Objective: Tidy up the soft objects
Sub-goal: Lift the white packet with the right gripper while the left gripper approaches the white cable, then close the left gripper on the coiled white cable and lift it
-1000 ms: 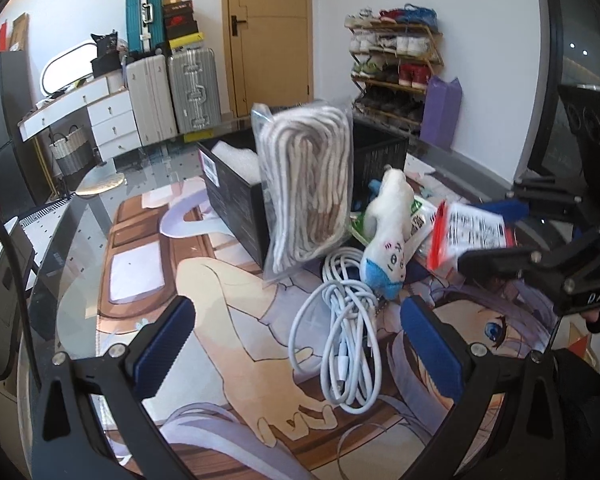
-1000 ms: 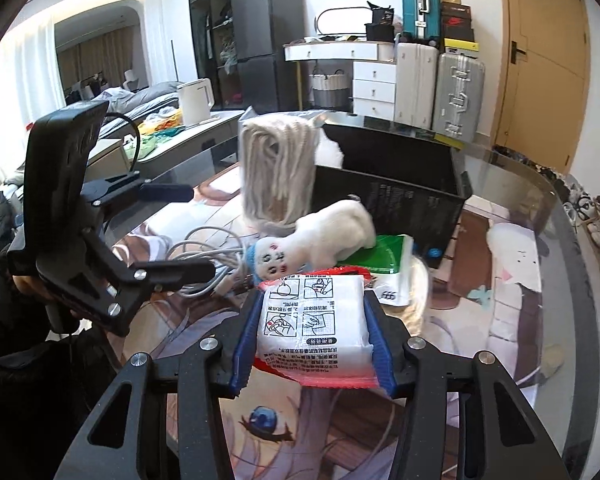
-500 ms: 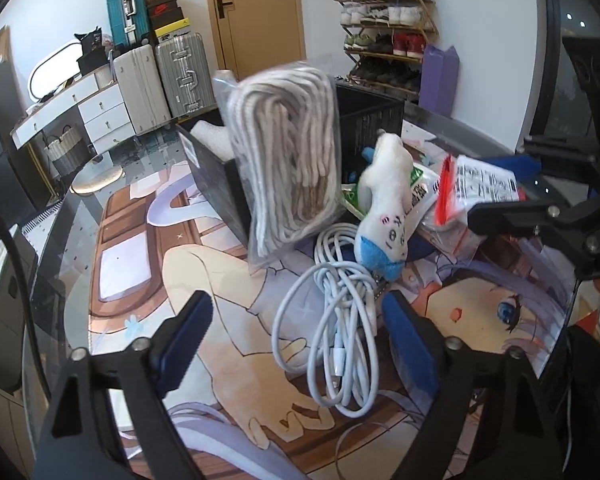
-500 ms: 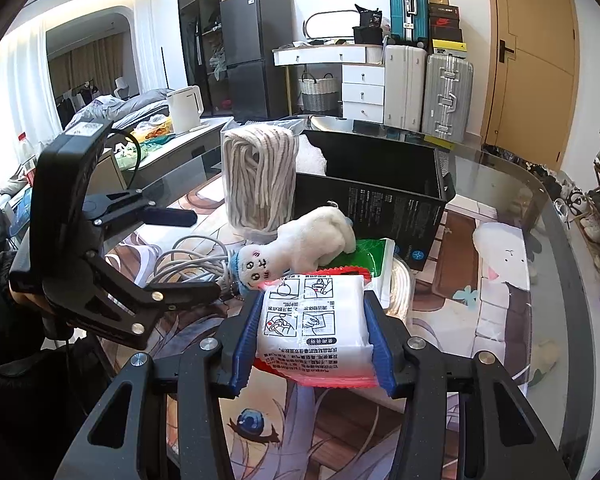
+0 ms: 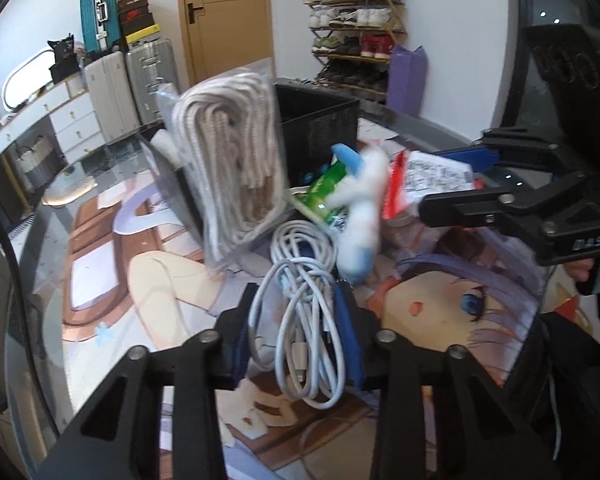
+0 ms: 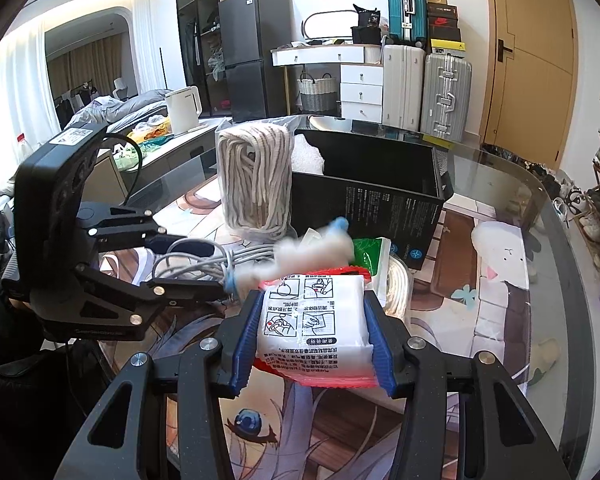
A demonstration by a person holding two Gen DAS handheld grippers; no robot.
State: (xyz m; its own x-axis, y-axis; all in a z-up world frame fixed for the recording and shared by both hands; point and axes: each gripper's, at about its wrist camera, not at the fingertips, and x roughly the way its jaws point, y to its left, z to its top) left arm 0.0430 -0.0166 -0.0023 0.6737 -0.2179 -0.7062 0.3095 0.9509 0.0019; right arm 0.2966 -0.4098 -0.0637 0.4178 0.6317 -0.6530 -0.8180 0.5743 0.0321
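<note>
My left gripper (image 5: 298, 344) is shut on a coiled white cable (image 5: 300, 312), which also shows in the right wrist view (image 6: 216, 260). A small white plush doll (image 5: 360, 216) with blue ends hangs at the cable, blurred by motion; it also shows in the right wrist view (image 6: 308, 252). My right gripper (image 6: 310, 320) is shut on a white and red plastic packet (image 6: 314, 316), seen from the left wrist view (image 5: 432, 176). A bagged coil of beige rope (image 5: 232, 160) leans on the open black box (image 6: 380, 200).
A green packet (image 6: 366, 252) and another rope coil (image 6: 396, 284) lie in front of the black box. The glass table (image 6: 500, 184) carries an anime-print mat. Suitcases, drawers and a shoe rack stand behind.
My left gripper moved forward and closed on the white cable. The plush doll swung and is blurred. My right gripper kept holding the packet.
</note>
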